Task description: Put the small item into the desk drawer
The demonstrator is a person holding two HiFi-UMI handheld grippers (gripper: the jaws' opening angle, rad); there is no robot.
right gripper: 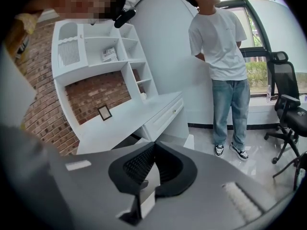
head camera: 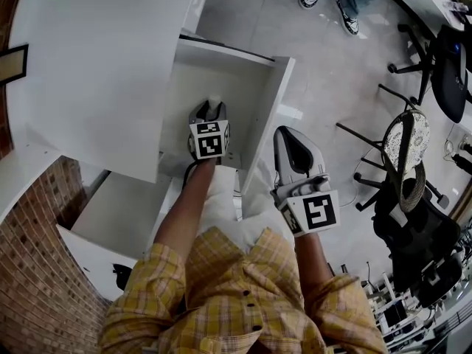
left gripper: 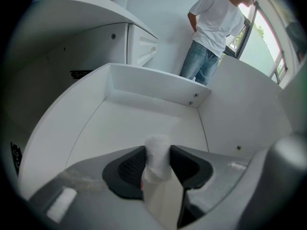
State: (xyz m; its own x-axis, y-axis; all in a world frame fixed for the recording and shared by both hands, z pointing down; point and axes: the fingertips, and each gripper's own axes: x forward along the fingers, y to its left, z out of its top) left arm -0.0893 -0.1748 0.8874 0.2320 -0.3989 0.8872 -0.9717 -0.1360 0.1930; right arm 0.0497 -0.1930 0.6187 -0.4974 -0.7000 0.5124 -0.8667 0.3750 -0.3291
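The white desk drawer (head camera: 271, 102) stands pulled out, and its floor (left gripper: 129, 123) is bare. My left gripper (head camera: 212, 110) hangs inside it, just above the floor near the front, shut on a small white cylindrical item (left gripper: 157, 152) that sticks up between the dark pads. In the head view only the tip of the small item (head camera: 214, 102) shows past the jaws. My right gripper (head camera: 286, 137) is outside the drawer, to the right of its side wall and over the floor. In the right gripper view, the right gripper (right gripper: 153, 147) has its jaws together with nothing between them.
The white desk top (head camera: 96, 65) overhangs the drawer on the left, with a brick wall (head camera: 37, 271) beside it. A shelf unit (right gripper: 96, 47) stands on the desk. A person (right gripper: 220, 56) stands on the tiled floor beyond the drawer. Office chairs (head camera: 413, 146) crowd the right.
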